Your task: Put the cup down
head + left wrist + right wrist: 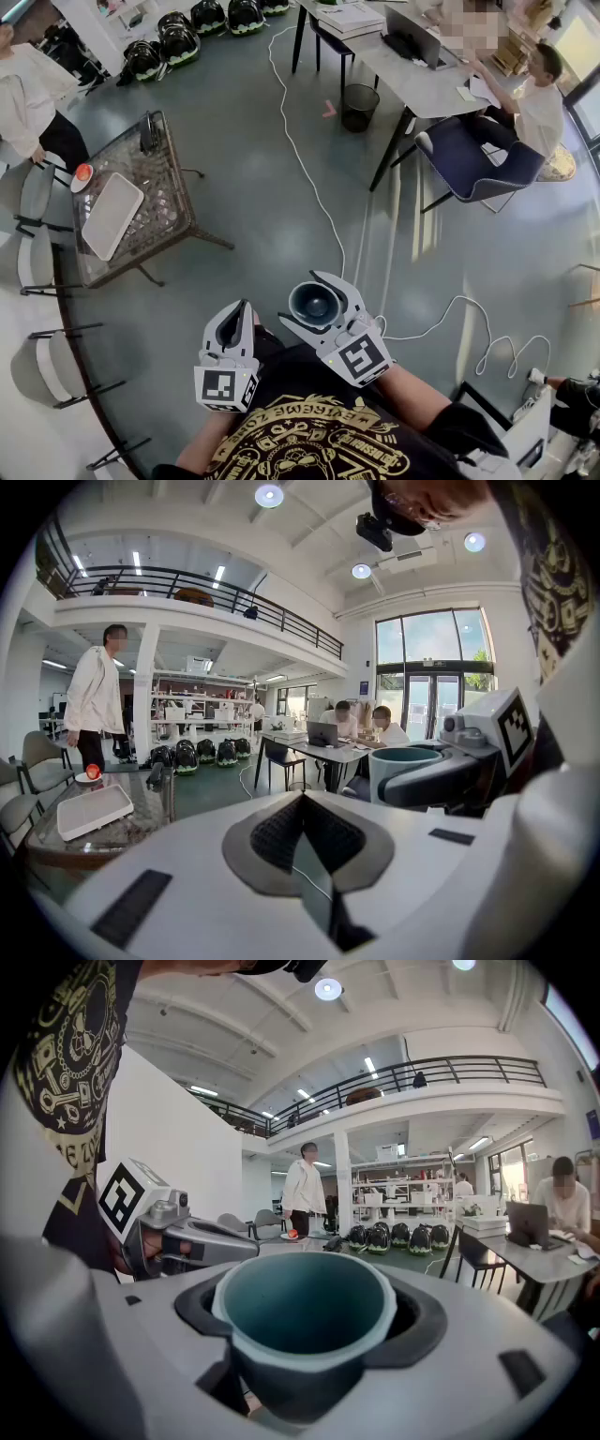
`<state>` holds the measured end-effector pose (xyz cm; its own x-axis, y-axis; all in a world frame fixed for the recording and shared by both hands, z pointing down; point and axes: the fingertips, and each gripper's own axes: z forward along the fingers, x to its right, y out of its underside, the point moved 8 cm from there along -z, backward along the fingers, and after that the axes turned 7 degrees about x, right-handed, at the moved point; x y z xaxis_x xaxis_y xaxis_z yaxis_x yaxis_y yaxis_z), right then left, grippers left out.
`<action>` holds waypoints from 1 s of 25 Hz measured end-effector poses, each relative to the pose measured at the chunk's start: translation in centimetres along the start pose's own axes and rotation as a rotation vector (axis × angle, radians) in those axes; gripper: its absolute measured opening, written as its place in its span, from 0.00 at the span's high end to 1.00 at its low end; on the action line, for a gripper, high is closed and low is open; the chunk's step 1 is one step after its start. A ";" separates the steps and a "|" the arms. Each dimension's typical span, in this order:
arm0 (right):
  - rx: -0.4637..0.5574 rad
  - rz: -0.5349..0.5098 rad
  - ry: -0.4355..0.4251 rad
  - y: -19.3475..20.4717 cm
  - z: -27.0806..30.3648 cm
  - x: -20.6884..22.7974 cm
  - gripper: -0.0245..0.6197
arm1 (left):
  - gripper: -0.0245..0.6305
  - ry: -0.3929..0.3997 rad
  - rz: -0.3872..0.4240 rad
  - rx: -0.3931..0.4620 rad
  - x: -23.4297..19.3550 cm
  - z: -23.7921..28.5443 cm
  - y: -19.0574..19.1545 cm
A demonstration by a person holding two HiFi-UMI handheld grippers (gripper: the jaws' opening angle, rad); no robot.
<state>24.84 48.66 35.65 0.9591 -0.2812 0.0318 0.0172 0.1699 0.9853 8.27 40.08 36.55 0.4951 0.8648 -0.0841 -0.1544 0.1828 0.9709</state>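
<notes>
Right gripper view gives me the plainest read: the teal cup stands upright between the jaws of the right gripper. Both dark pads press against its wall, so the jaws are spread wide round it, and its mouth faces up.

From the head view I see the cup held in the air in front of the person's chest. It is over the grey floor and well apart from the glass-topped table off to the left. A white tray lies on that table toward its left edge. A small red thing rests near the table's far left corner.

My left gripper hangs just beside the right one, its jaws closed together with nothing between them.
</notes>
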 end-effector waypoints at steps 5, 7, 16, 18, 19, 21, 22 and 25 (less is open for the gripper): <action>-0.003 -0.002 -0.005 0.0 -0.2 0.0 0.38 | 0.95 -0.004 -0.001 -0.001 0.3 -0.1 0.1; -0.003 -0.003 -0.008 0.0 -0.3 -0.2 0.38 | 0.95 -0.010 -0.005 0.000 0.2 -0.3 0.1; 0.012 -0.007 -0.031 -0.4 0.1 -0.7 0.39 | 0.95 -0.047 -0.026 0.009 -0.2 -1.3 0.2; 0.018 -0.002 -0.030 -0.4 0.2 -0.7 0.38 | 0.95 -0.055 -0.030 0.010 -0.3 -1.5 0.3; 0.023 0.003 -0.030 -0.4 0.3 -0.7 0.38 | 0.95 -0.057 -0.032 0.011 -0.4 -1.5 0.3; 0.031 0.011 -0.032 -0.5 0.3 -0.7 0.38 | 0.95 -0.060 -0.036 0.012 -0.4 -1.5 0.3; 0.033 0.012 -0.032 -0.6 0.3 -0.7 0.38 | 0.95 -0.060 -0.040 0.012 -0.5 -1.6 0.3; 0.043 0.022 -0.029 -0.8 0.2 -0.7 0.38 | 0.95 -0.058 -0.046 0.009 -0.5 -1.5 0.3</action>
<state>24.15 48.55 34.92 0.9504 -0.3056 0.0574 -0.0160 0.1361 0.9906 6.68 40.38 36.51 0.5504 0.8268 -0.1157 -0.1230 0.2174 0.9683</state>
